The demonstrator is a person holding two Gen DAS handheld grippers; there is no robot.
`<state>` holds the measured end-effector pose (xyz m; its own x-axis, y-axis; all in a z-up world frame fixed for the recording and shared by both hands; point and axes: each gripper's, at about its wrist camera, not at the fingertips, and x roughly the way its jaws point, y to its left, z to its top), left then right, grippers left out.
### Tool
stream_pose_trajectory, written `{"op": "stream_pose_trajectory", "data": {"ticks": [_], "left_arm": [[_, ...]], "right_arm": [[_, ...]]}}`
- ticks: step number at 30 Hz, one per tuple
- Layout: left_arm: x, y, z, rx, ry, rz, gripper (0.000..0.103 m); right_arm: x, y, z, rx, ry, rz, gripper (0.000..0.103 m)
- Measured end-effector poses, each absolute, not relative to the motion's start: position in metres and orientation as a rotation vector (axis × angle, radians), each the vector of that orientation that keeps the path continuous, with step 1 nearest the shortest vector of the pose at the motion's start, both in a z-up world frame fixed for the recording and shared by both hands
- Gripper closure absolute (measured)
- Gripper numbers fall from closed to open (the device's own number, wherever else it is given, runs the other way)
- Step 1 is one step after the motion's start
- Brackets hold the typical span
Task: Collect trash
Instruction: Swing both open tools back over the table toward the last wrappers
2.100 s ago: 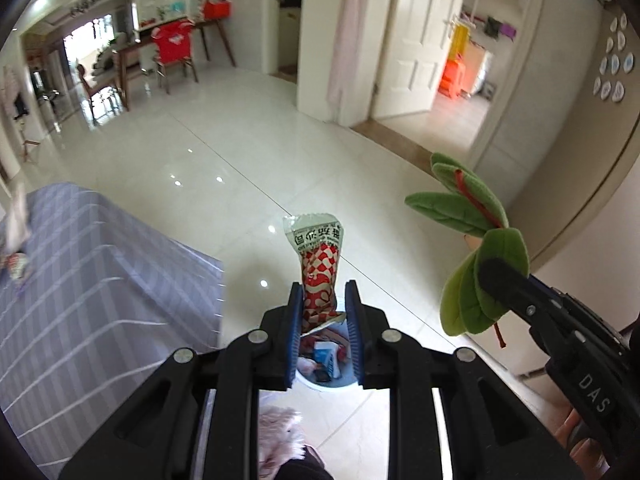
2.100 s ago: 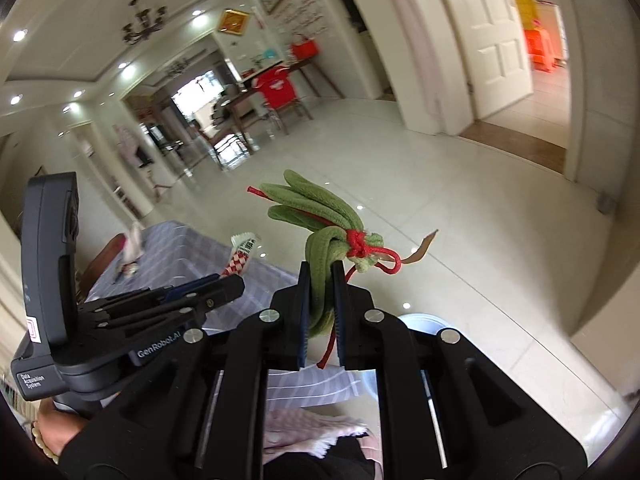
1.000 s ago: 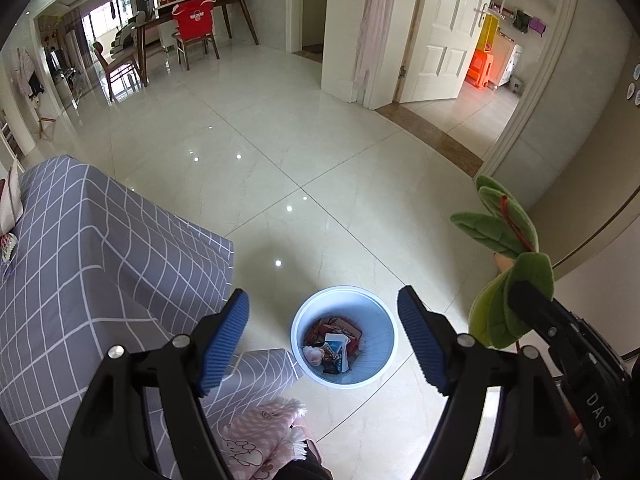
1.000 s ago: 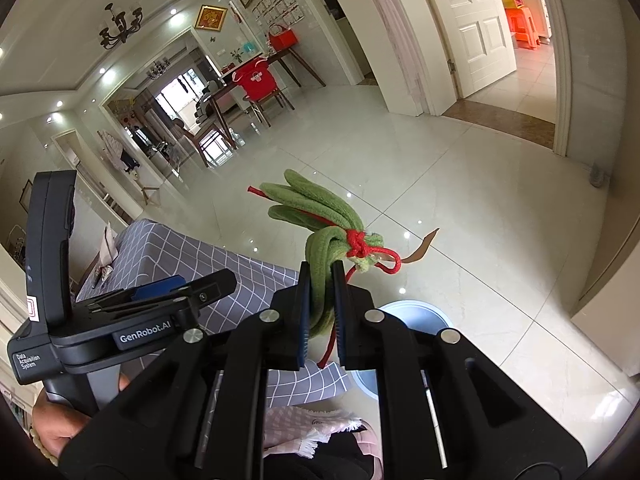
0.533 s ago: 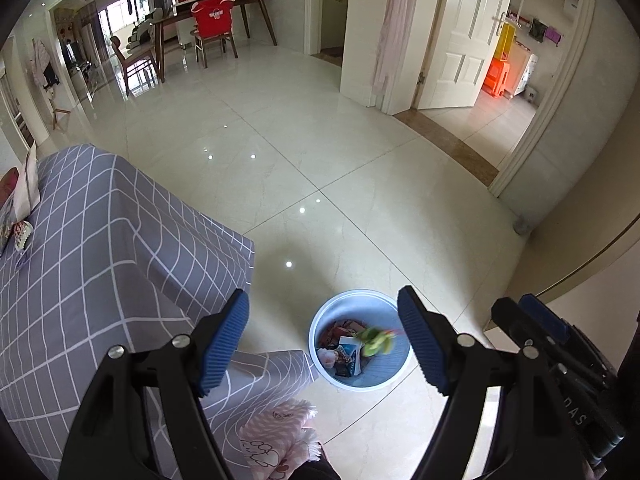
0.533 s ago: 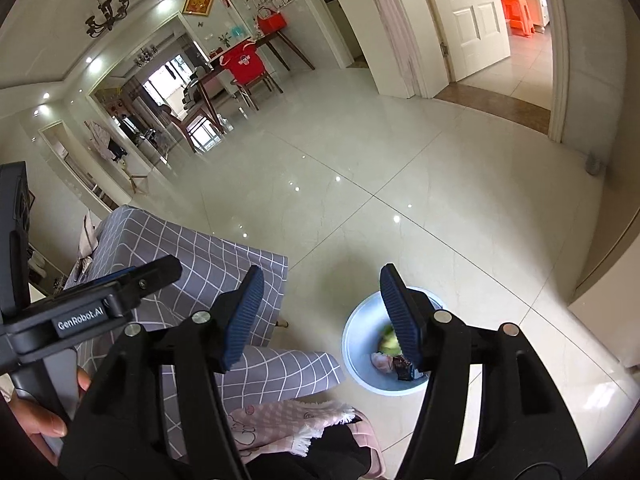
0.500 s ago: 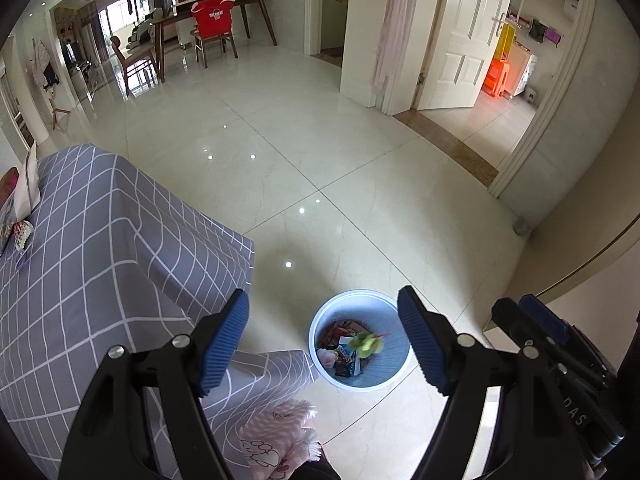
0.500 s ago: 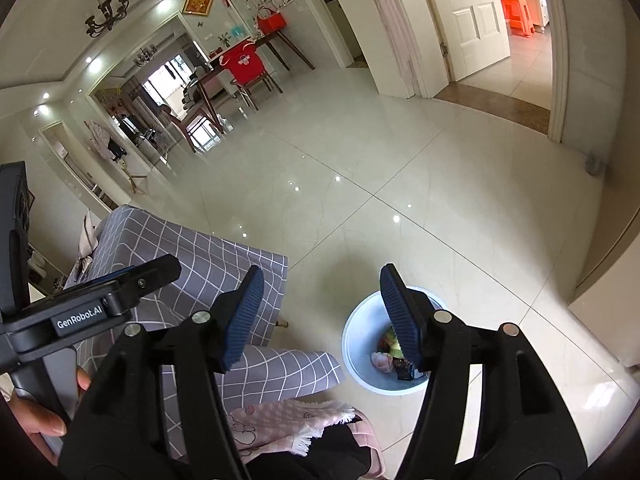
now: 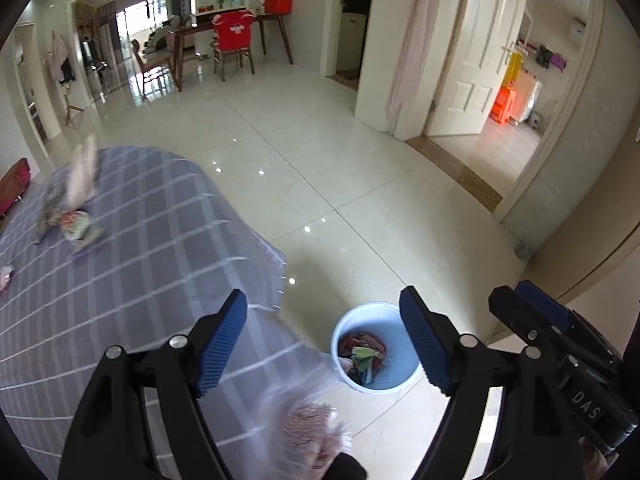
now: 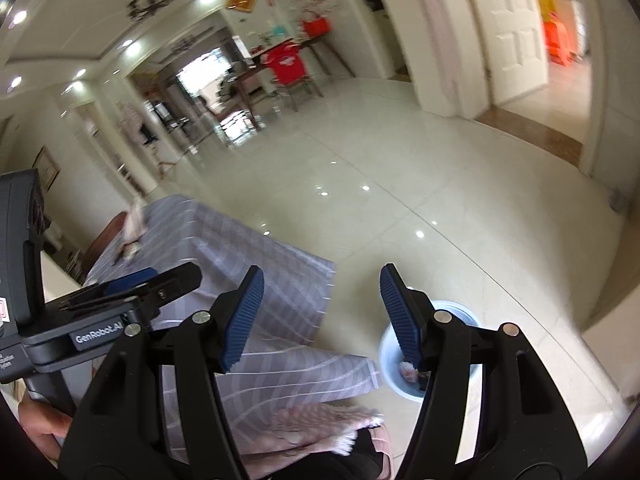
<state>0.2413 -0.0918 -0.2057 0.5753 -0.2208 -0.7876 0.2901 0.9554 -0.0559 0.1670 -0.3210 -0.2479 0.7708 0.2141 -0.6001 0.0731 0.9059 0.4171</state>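
Note:
A light blue trash bin (image 9: 394, 380) stands on the floor beside the table, holding wrappers and the green leaf bundle (image 9: 362, 354). In the right wrist view the bin (image 10: 388, 354) is partly hidden behind a finger. My left gripper (image 9: 322, 338) is open and empty, above the table edge and the bin. My right gripper (image 10: 320, 314) is open and empty; it also shows in the left wrist view (image 9: 560, 344) at the right. Blurred trash pieces (image 9: 74, 220) lie on the grey checked tablecloth (image 9: 132, 248) at the far left.
Glossy tiled floor (image 9: 320, 168) stretches to a dining table with a red-covered chair (image 9: 232, 36). A white door (image 9: 468, 68) and doorway stand at the right. A pink fringed cloth (image 9: 308, 428) hangs below the table edge near the bin.
Both grippers opened and dropped their loads: the red snack wrapper and then the green leaf bundle fell into the bin. Both views have now swung left toward the table.

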Motion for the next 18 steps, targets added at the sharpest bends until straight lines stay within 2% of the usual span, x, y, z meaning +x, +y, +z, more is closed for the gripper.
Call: {"op": "stream_pose_trajectory", "data": {"ticks": [9,18], "left_arm": [[0.243,0.060,-0.177,0.095,0.813,-0.054,0.022],[0.266,0.220,-0.188,0.098,0.808,0.166,0.022]], "right_arm": [[0.205,-0.188,-0.219,0.302,0.708,0.299,0.042],[0.257,-0.072,-0.223,0.186,0.792,0.407,0.042]]}}
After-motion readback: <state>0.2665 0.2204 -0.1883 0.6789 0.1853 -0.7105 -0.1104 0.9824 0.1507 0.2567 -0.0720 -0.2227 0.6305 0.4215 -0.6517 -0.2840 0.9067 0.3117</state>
